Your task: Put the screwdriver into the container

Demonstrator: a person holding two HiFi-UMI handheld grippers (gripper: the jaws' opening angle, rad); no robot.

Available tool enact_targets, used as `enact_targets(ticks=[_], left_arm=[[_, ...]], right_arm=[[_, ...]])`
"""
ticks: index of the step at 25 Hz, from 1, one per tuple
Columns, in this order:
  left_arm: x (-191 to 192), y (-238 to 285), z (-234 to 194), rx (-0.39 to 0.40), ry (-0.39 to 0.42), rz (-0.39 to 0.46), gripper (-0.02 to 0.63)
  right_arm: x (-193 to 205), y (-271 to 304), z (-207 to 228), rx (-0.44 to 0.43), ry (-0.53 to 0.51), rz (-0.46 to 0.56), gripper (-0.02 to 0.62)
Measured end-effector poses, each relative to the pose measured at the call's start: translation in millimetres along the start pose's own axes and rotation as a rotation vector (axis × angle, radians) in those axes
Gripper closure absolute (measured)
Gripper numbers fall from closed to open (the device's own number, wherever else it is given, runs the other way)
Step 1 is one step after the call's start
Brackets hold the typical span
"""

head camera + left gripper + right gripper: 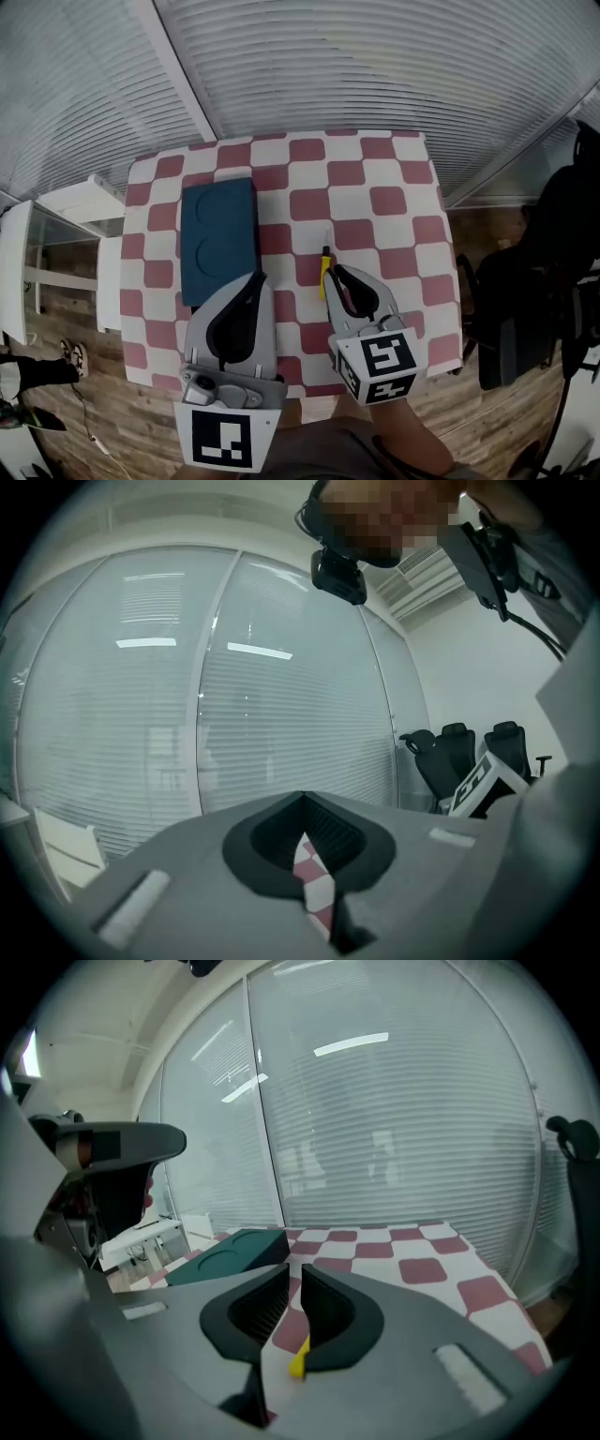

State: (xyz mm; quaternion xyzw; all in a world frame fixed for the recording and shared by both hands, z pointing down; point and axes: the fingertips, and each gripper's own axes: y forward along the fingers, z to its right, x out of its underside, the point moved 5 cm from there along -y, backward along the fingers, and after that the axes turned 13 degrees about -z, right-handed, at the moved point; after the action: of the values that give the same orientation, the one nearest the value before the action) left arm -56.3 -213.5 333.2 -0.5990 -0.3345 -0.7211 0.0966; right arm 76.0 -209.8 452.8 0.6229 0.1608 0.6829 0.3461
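Now the right claw (334, 274) tilts down, narrowly parted over the screwdriver (324, 266); left claw (257, 277) closed.

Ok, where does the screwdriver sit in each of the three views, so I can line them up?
Head view: the screwdriver lies on the checkered cloth, at the tips of the right hand-held gripper, right of the container.
Left gripper view: not in it.
Right gripper view: only its yellow end, low between the parted jaws.
Shared landmark: the checkered cloth, seen in all three views.
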Motion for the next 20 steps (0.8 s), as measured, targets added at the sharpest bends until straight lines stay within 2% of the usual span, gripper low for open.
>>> enact_targets(ticks=[8,14,20], left_arm=[[20,26,-17,0.051,-0.005,-0.033,0.604],[37,43,-30,0.067,-0.023,-0.057,0.604],[47,45,-37,0.076,-0.03,-0.044,0.604]], right_arm=[[46,39,8,0.057,0.079,-0.122,0.439],[67,56,7,0.087,0.108,-0.183,0.433],[69,62,7,0.138,0.083,-0.227,0.441]])
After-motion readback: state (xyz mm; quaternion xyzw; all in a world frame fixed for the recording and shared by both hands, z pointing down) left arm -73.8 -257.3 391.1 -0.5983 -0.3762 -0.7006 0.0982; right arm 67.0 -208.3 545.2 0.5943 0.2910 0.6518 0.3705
